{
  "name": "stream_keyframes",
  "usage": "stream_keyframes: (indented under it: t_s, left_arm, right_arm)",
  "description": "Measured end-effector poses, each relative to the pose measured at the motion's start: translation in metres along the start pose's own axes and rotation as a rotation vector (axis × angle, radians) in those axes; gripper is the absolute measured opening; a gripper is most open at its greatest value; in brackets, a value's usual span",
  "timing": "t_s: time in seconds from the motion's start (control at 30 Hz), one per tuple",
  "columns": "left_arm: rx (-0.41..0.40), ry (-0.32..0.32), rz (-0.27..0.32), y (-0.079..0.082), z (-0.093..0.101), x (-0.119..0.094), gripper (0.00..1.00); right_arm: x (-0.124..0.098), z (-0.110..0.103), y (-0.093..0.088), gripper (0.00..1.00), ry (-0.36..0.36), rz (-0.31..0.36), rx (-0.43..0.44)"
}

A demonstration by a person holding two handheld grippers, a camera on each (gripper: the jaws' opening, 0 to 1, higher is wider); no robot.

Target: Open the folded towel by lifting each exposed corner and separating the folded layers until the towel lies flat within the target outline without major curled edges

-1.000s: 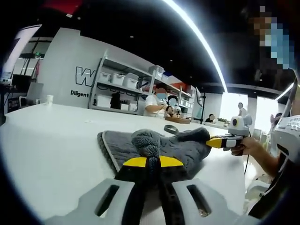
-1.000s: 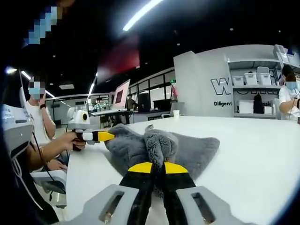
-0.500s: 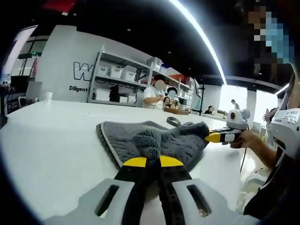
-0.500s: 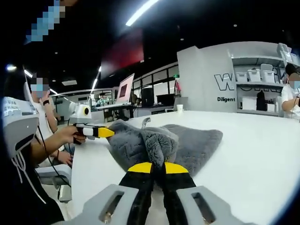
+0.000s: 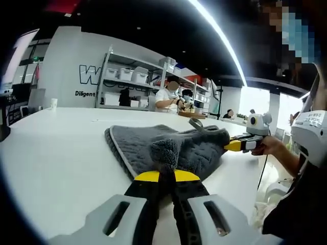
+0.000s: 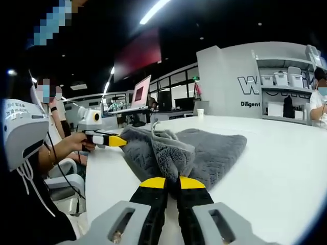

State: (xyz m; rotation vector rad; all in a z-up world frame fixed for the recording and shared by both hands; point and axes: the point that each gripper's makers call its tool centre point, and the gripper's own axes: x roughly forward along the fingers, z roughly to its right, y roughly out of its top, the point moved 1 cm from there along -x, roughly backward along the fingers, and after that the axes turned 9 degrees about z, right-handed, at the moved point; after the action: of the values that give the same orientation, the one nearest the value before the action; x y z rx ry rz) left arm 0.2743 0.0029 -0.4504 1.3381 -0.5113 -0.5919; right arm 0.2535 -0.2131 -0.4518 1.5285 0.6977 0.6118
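Left gripper view: both grippers, left gripper (image 5: 161, 176) and right gripper (image 6: 171, 179), stay clamped on the towel (image 5: 153, 145), now stretched wider, 2 corners spreading.

Dark ceiling overhead, one long light strip (image 5: 219, 35) cutting across; a white wall (image 5: 61, 66) with lettering, metal shelving (image 5: 135, 87) with bins, bright windows (image 5: 253, 102) far off.

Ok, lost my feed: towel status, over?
Both claws, left and right, shut on grey towel. Towel bunched on white table, not flat. Nothing in the way.
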Motion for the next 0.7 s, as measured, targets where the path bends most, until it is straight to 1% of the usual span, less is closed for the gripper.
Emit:
stream_keyframes:
  t_s: [0.43, 0.7]
  left_arm:
    - [0.011, 0.002, -0.030, -0.007, 0.005, -0.011, 0.05]
    - [0.042, 0.003, -0.050, -0.009, 0.007, -0.015, 0.05]
  right_arm:
    - [-0.004, -0.005, -0.006, 0.01, 0.012, -0.009, 0.004]
    - [-0.007, -0.007, -0.008, 0.01, 0.013, -0.017, 0.002]
